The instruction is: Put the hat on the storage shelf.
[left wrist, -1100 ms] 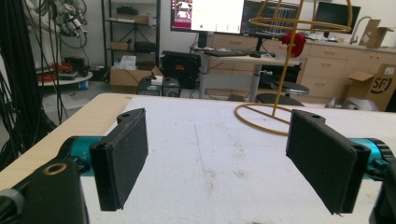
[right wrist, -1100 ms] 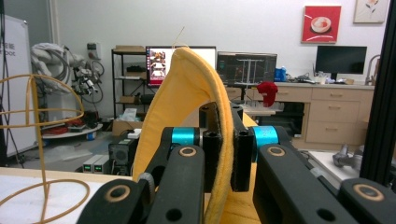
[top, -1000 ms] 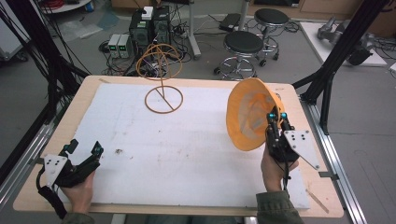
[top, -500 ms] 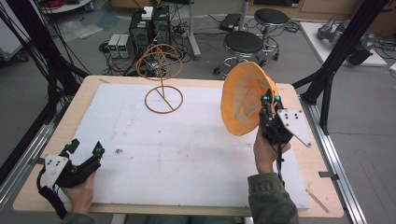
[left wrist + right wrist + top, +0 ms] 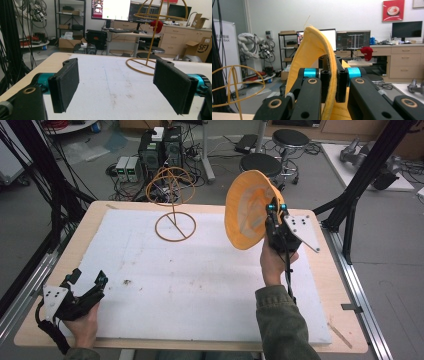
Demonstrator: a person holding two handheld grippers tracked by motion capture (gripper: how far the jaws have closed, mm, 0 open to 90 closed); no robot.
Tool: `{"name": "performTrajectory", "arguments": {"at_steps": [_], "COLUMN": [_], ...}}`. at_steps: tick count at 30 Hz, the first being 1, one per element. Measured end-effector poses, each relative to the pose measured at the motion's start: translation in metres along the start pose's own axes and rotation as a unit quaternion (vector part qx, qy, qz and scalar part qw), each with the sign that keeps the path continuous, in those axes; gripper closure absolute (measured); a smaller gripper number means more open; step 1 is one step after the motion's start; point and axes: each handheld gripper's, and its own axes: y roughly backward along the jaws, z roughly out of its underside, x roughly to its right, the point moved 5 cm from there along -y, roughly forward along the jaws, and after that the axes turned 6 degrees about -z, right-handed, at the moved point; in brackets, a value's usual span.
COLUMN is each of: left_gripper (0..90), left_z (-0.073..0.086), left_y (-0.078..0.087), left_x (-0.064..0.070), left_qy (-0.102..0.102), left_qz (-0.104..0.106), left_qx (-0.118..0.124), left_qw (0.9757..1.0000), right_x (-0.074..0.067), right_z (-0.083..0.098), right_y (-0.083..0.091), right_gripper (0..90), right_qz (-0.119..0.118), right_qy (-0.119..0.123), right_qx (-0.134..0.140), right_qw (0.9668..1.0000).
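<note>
1. Since the earlier frames, the right gripper [image 5: 272,210] had carried the yellow hat [image 5: 247,210] up and toward the middle of the table; the left gripper [image 5: 87,282] had stayed at the near left corner.
2. In the high view, the hat hung in the air above the white foam mat [image 5: 200,280], right of the wire hat stand [image 5: 172,202], with its brim clamped in the right jaws. The hat looked light and soft, so it would probably flop; the brim edge seemed the best place to hold it.
3. In the left gripper view, the left jaws stood released with nothing between them. The stand's top was cut off by the frame.
4. In the right gripper view, the jaws were clenched on the fabric brim. The hat hid most of the table, and the stand [image 5: 234,85] was seen only partly at the left.
</note>
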Motion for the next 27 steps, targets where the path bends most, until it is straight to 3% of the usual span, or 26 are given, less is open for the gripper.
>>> {"name": "performTrajectory", "arguments": {"at_steps": [11, 27], "left_gripper": [21.2, 21.1], "left_z": [0.000, -0.001], "left_y": [0.000, 0.000], "left_x": [0.000, -0.001], "left_qy": [0.002, 0.011], "left_qz": [0.002, 0.000], "left_qx": [0.001, 0.004], "left_qw": [1.0000, 0.9999], "right_x": [-0.028, -0.056], "right_z": [-0.005, -0.015], "right_y": [-0.037, -0.076], "right_gripper": [86.3, 86.3], "right_qz": [-0.030, -0.039], "right_qy": [0.009, 0.029], "right_qx": [-0.001, -0.005], "right_qw": [0.9995, 0.9988]}}
